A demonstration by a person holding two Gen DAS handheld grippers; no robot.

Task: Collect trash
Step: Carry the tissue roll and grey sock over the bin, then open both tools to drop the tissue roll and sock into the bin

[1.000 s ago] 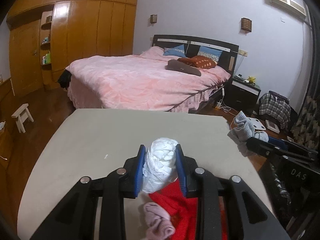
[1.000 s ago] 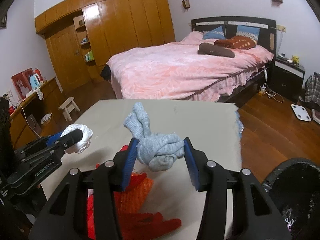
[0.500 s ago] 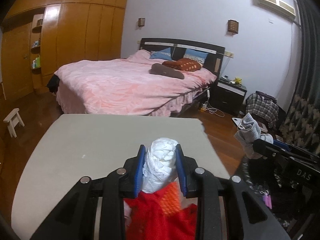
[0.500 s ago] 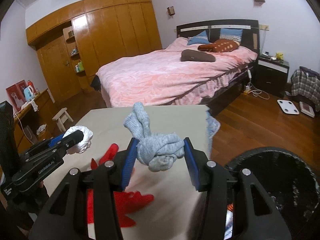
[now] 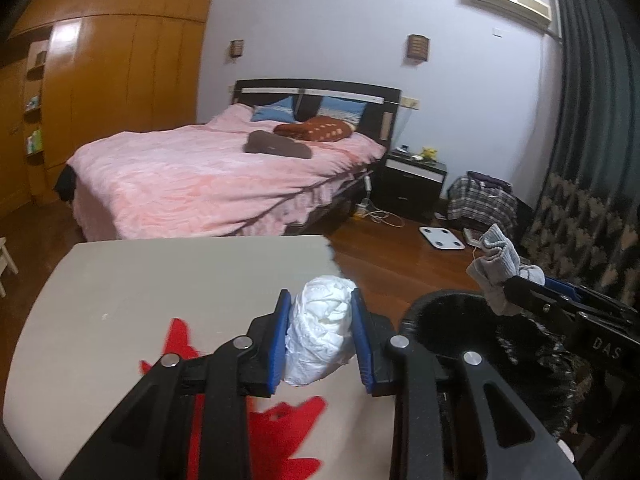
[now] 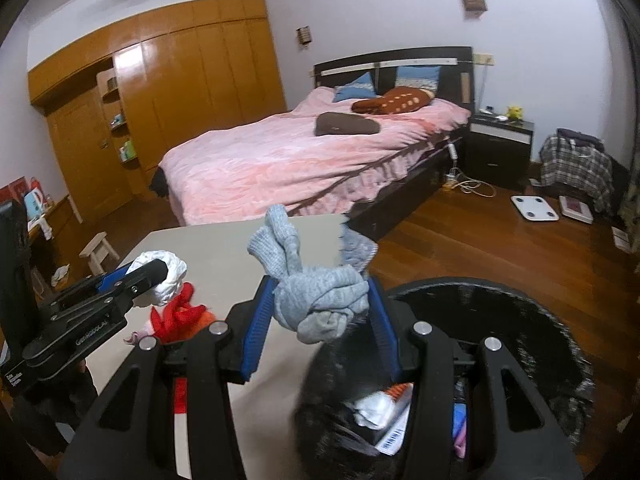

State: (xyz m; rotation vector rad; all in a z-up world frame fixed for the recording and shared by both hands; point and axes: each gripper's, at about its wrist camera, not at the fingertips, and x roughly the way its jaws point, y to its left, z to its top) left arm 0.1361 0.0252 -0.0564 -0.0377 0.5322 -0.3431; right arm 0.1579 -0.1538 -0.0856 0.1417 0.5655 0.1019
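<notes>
- Since the earlier frames both tools have swung away from the middle of the desk toward the black-lined trash bin (image 6: 500,320); a second ago only a sliver of the bin showed in the right wrist view, and now its rim fills the lower right there and shows in the left wrist view too.
- The right tool (image 6: 322,312) holds a knotted grey sock (image 6: 320,300) between its blue pads, jaws partly closed on it, hanging over the near rim of the bin.
- The left tool (image 5: 320,336) holds a crumpled white paper wad (image 5: 320,336), jaws narrow and pressed on both sides of it. It sits over the edge of the desk (image 5: 180,276), just beside the bin, not yet above the opening.
- Inside the bin lie a white crumpled piece, a printed wrapper with a barcode and something blue, so some trash looks to be collected already.
- Left on the desk are red fabric items (image 5: 280,432) and a small pink piece (image 6: 140,334) beside them; whether they count as trash I cannot tell.
- Judged from this, the task is midway: two items are picked up and nearly delivered, both releases are still to come, and the red things may need another trip.
- Beyond the desk stand the pink-covered bed (image 5: 200,176) and wooden wardrobe (image 5: 120,92).
</notes>
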